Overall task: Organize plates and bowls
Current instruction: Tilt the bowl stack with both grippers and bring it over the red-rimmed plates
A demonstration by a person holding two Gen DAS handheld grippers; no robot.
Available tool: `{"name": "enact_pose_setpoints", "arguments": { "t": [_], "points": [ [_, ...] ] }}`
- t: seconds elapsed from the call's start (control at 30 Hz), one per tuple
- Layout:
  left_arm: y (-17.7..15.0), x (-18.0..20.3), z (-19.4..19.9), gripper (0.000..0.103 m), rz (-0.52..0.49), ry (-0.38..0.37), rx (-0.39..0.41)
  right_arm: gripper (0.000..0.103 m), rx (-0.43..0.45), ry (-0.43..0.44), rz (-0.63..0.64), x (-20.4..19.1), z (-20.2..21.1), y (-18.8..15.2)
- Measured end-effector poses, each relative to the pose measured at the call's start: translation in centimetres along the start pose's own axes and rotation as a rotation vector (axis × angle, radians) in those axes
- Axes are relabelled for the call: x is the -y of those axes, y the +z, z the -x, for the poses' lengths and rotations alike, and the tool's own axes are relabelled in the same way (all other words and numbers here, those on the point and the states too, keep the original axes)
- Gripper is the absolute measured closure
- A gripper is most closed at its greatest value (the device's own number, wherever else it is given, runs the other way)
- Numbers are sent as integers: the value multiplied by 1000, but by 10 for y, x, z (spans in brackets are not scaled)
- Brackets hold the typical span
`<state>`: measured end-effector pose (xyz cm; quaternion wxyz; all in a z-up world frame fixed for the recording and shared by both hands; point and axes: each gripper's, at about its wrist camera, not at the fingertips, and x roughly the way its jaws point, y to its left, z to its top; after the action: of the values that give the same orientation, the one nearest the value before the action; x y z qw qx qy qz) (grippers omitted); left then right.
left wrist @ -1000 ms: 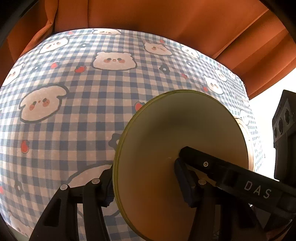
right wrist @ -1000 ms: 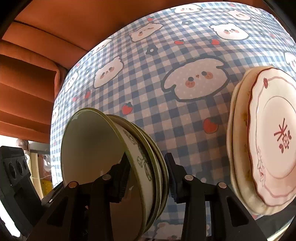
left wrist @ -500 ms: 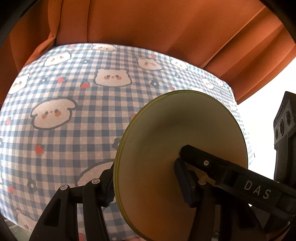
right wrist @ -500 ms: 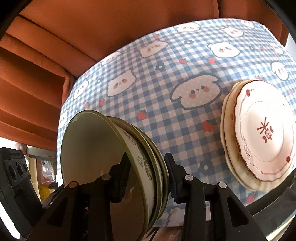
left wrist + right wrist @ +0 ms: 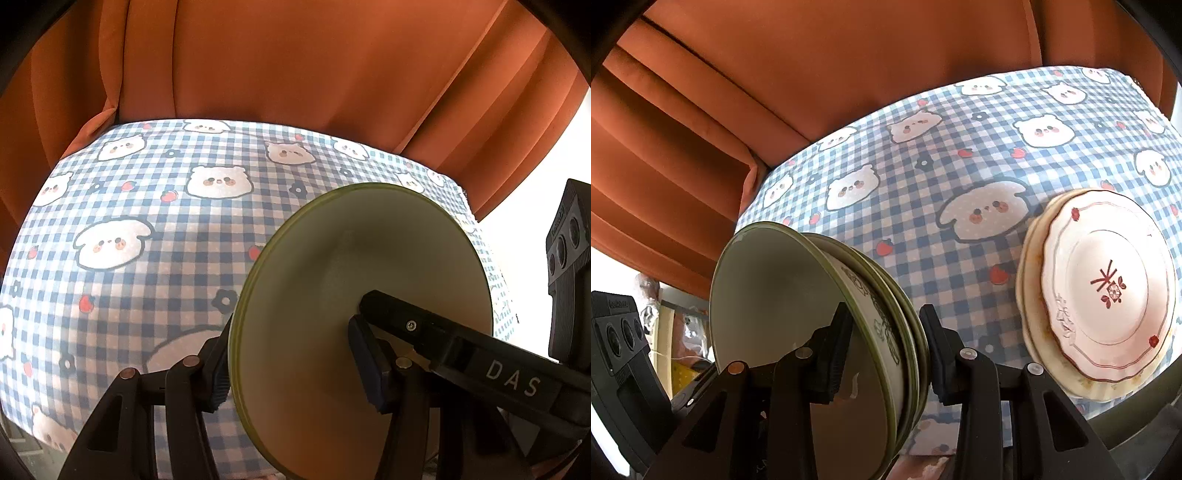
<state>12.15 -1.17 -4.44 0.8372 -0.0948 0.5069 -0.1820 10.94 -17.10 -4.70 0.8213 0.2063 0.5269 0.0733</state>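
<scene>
Stacked green bowls [image 5: 798, 295] clamped on edge between both tongs' pads.

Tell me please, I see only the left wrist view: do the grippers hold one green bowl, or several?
Observer: Several. The right wrist view shows the green bowls nested, at least three rims, with the right gripper shut on their edge.
Operator: Are there plates on the table? I see none.
Observer: Yes, a stack of cream plates with red trim lies on the checked tablecloth, apart from the bowls.
</scene>
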Motion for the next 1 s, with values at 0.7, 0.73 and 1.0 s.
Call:
{"name": "enact_pose_setpoints", "arguments": {
  "t": [0.7,0.73,1.0],
  "points": [
    [-10,94,-31,47,86,18,22,63,-48,6,76,88,41,26],
    [-10,99,-34,47,87,16,22,63,-48,5,76,92,42,28],
    [-9,133,-59,46,101,4,15,63,-57,-12,81,132,50,40]
  ]
}}
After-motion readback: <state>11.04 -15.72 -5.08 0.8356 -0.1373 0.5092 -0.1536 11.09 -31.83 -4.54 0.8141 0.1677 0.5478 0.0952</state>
